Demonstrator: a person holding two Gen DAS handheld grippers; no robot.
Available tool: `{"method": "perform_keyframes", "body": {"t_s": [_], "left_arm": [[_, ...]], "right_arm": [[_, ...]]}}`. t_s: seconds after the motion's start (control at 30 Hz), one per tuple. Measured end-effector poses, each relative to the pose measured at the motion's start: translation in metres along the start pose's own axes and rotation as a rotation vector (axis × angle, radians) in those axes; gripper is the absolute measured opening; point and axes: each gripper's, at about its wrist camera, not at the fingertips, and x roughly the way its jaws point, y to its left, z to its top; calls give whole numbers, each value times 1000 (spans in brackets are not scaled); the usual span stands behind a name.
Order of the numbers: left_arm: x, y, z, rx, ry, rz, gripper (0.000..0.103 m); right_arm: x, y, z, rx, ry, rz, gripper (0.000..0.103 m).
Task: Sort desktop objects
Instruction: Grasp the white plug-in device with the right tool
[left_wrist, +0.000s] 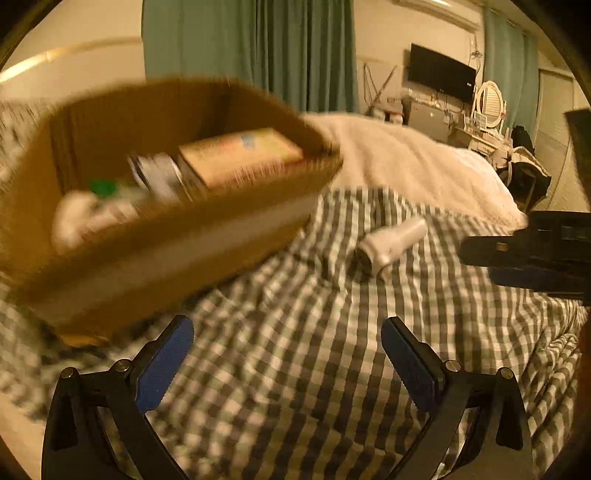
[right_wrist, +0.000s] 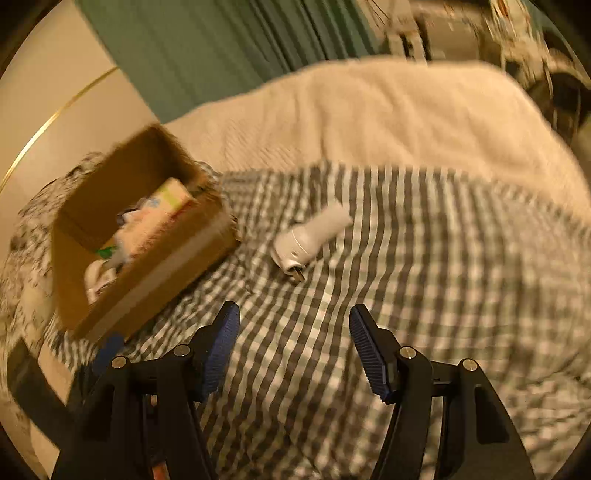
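Note:
A brown cardboard box stands on a checked cloth, holding a yellow carton, a green-capped item and white things. A white bottle-shaped object lies on its side on the cloth, right of the box. My left gripper is open with nothing between its blue pads, near the box's front. My right gripper is also open and empty, a short way in front of the white object. The right gripper also shows at the right edge of the left wrist view.
The checked cloth covers the near part of a bed; a cream blanket lies beyond it. Green curtains, a wall television and a dressing table with a mirror stand at the back.

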Motion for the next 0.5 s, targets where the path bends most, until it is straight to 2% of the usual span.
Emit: {"method": "perform_keyframes", "body": {"t_s": [0.17, 0.23, 0.27, 0.3, 0.5], "left_arm": [[31, 11, 3, -82, 23, -28, 103], [38, 12, 4, -91, 18, -42, 103], [41, 13, 4, -93, 11, -48, 103], [42, 14, 4, -96, 2, -53, 103], [51, 11, 4, -85, 29, -68, 103]], "right_arm": [[59, -13, 26, 100, -1, 20, 58], [80, -13, 39, 117, 7, 18, 50], [90, -14, 43, 125, 18, 21, 42], [101, -14, 47, 141, 25, 41, 39], [125, -15, 56, 206, 29, 122, 47]]}}
